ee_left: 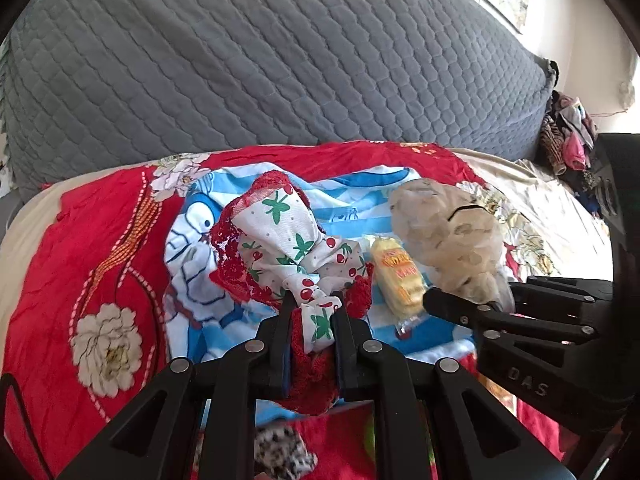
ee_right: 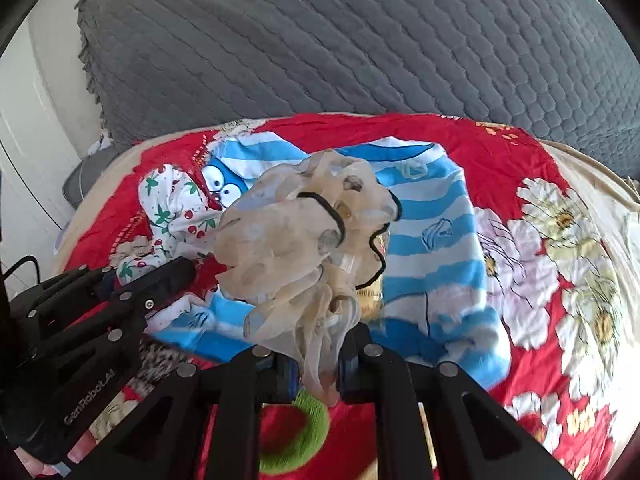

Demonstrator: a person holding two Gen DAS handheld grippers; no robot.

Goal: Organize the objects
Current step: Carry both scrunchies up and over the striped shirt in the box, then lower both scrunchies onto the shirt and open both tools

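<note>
Clamping a cherry-print cloth (ee_left: 288,240) edged in red lace, the left gripper (ee_left: 312,320) holds it bunched over a blue-striped cartoon garment (ee_right: 432,232) spread on the red floral bedsheet (ee_left: 100,248). The right gripper (ee_right: 320,364) pinches a sheer beige fabric bundle (ee_right: 288,240) looped with thin black elastic, raised above the same garment. What looks like a yellow snack packet (ee_left: 396,280) lies between the two cloths, its label blurred

Both wrist cams sit close above bed, facing grey headboard (ee_left: 280,60); share blue striped cloth (ee_right: 432,216).
</note>
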